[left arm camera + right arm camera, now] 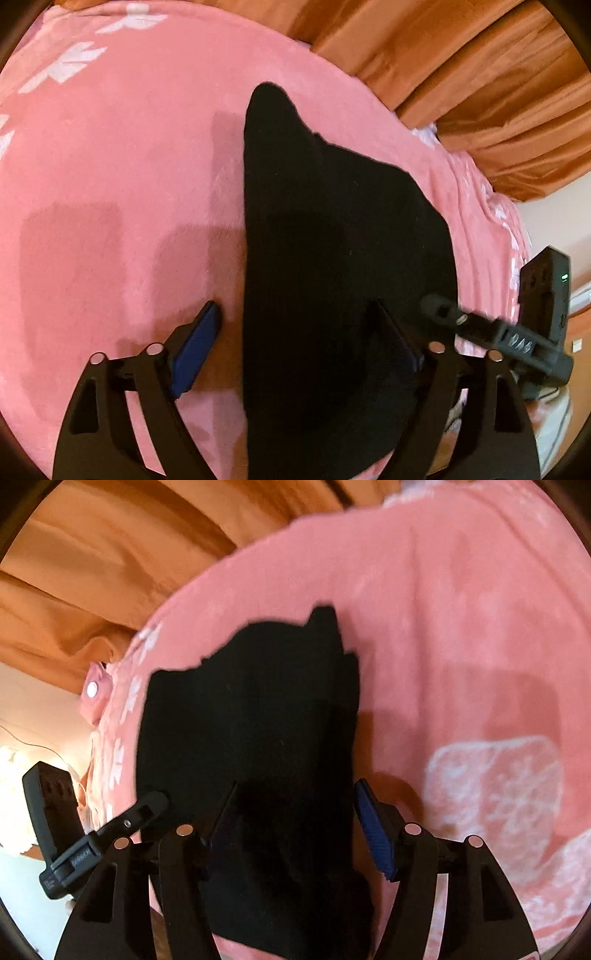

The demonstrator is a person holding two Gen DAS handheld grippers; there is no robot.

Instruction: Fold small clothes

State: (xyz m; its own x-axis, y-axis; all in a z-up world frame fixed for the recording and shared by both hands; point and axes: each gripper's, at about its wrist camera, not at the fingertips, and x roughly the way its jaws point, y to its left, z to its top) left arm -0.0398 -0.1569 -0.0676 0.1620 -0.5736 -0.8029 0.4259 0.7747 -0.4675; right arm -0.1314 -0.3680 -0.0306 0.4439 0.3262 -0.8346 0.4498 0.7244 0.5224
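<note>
While both views look forward along the fingers, the nearest thing in each is the tool itself. At the bottom of the left wrist view, the left tool (303, 332) stands wide apart, one blue-padded finger on pink cloth at lower left, the other over the dark fabric at lower right. At the bottom of the right wrist view, the right tool (295, 812) is likewise spread wide, and the dark fabric runs between its fingers without being pinched.

That fabric is a small black garment (332, 240), lying through the centre of both frames on a pink blanket (110, 184) with white flower prints, which covers what looks like a bed. In the left view it rises from the bottom edge to a rounded point at upper centre; in the right view (240, 720) its far edge looks stepped and uneven.

It looks soft, light and limp, perhaps a ribbed knit, so it would likely sag and bunch rather than hold shape. A grip on an edge or corner, where layers are thin, seems soundest.

Farthest back, orange curtains (461, 74) fill the upper right of the left view and the upper left of the right view.
</note>
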